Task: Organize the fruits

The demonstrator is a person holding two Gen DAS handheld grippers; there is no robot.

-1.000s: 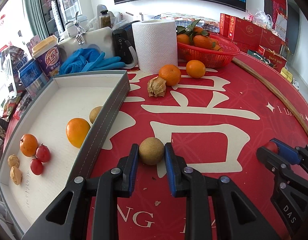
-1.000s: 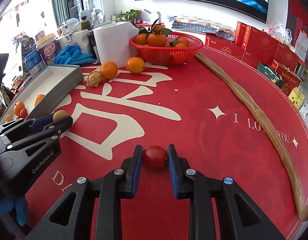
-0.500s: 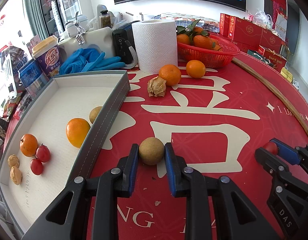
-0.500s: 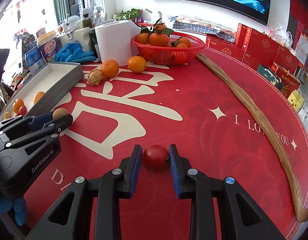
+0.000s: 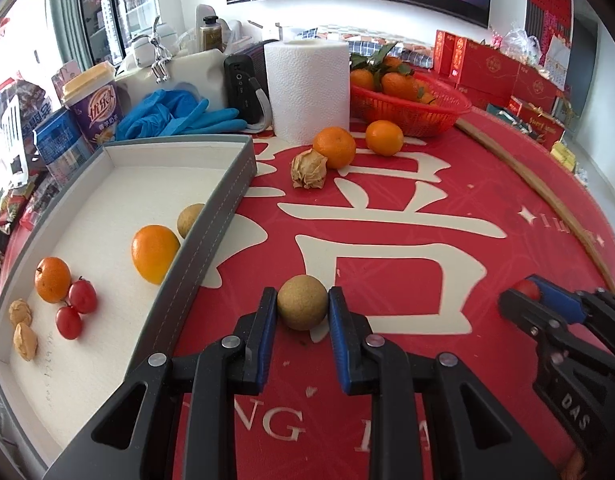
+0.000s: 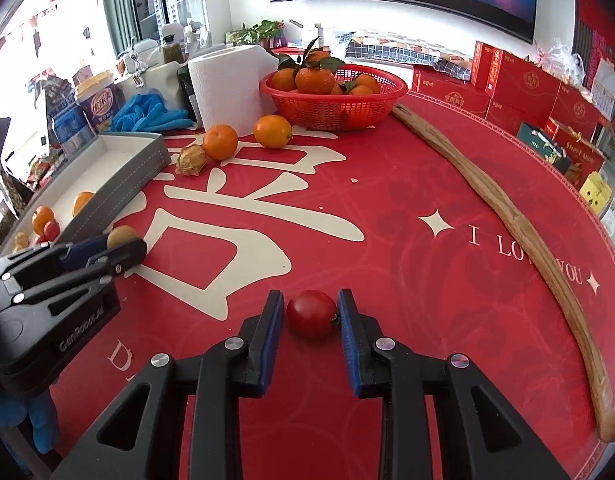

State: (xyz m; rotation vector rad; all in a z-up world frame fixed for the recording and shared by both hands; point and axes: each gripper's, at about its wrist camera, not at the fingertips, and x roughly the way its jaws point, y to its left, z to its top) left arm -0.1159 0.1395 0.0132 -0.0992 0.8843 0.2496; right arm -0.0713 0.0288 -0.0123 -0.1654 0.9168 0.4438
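My left gripper (image 5: 302, 307) is shut on a round brown longan (image 5: 302, 307) resting on the red tablecloth, just right of the grey tray (image 5: 211, 240). The tray holds an orange (image 5: 154, 253), a tangerine (image 5: 52, 279), cherry tomatoes (image 5: 82, 297), a longan (image 5: 190, 220) and walnuts (image 5: 25, 346). My right gripper (image 6: 311, 314) brackets a red cherry tomato (image 6: 311, 314) on the cloth; the right pad touches it and a thin gap shows at the left pad. Two tangerines (image 5: 334, 147) and a papery husk fruit (image 5: 309, 169) lie farther back.
A red basket of tangerines (image 6: 333, 98) stands at the back beside a paper towel roll (image 5: 307, 88). Blue gloves (image 5: 175, 117), cups and boxes crowd the back left. A long wooden stick (image 6: 503, 216) lies along the right side. Red gift boxes (image 6: 523, 88) line the far right.
My right gripper's jaws have eased slightly apart around the tomato. The left gripper and longan have not moved.
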